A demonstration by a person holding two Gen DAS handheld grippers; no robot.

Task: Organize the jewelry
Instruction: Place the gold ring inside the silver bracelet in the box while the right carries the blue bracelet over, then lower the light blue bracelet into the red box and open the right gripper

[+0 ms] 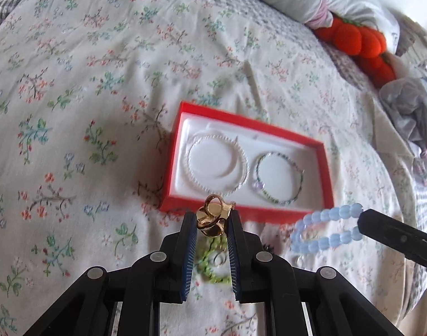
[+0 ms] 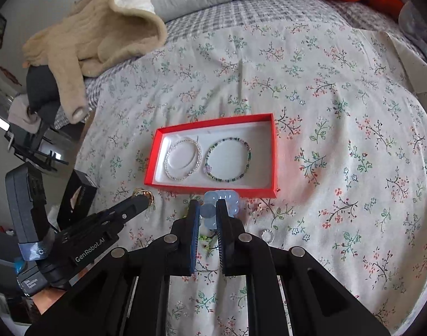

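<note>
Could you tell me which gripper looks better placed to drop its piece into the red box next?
Probably right: the right gripper holds the blue bead bracelet beside the red box, facing free space.

- "GenRobot.AI" in white letters, printed along the black body of the left gripper (image 2: 146, 197), seen in the right wrist view.
- Small white label lower on the same device, three short lines, last line apparently "System"; upper lines too blurred to read.
- Faint vertical lettering on the small black box (image 2: 78, 196) beside the bed, too small to read.
- No readable text in the left wrist view.
</note>
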